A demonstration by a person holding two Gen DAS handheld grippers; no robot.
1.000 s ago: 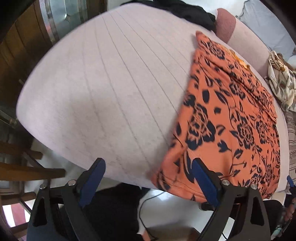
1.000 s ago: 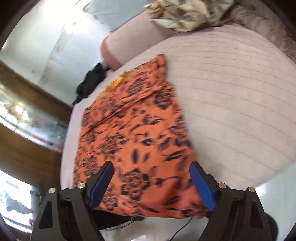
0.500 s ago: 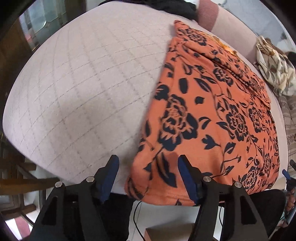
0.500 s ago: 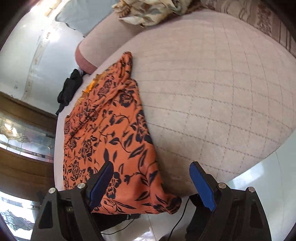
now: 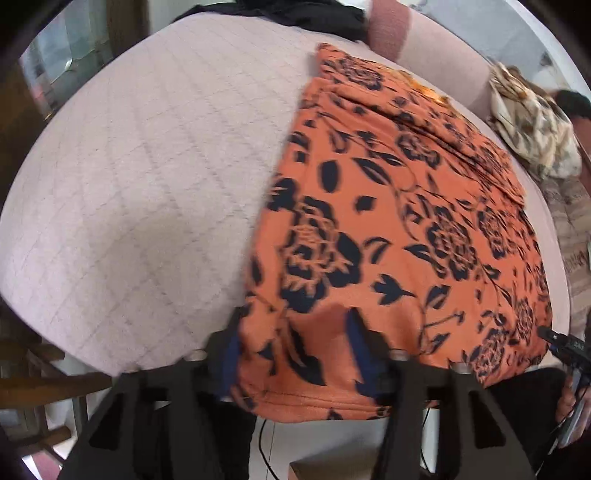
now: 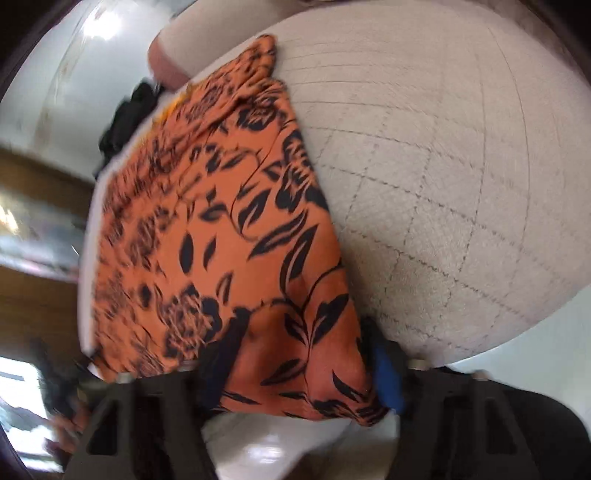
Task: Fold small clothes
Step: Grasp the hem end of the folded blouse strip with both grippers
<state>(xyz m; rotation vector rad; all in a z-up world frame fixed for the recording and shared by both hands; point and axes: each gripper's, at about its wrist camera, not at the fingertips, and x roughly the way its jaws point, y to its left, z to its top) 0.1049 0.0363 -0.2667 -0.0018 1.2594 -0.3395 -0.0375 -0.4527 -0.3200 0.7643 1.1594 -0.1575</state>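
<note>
An orange garment with a black flower print [image 5: 399,229] lies spread on a pale quilted cushion [image 5: 147,177], its near hem hanging over the front edge. My left gripper [image 5: 295,350] is open, its blue-padded fingers either side of the hem's left corner. The garment also fills the right wrist view [image 6: 229,236]. My right gripper [image 6: 303,365] is open around the hem's right corner, the cloth bunched between the fingers. Both views are blurred.
A black cloth [image 5: 295,14] lies at the cushion's far end by a pink bolster [image 5: 391,33]. A beige patterned cloth [image 5: 535,125] lies at the far right. Wooden furniture [image 5: 44,384] stands at the left. Pale floor lies below the cushion's edge [image 6: 535,354].
Both grippers have moved forward onto the garment's near hem, each now straddling a corner. The jaws have narrowed a little around the cloth.
</note>
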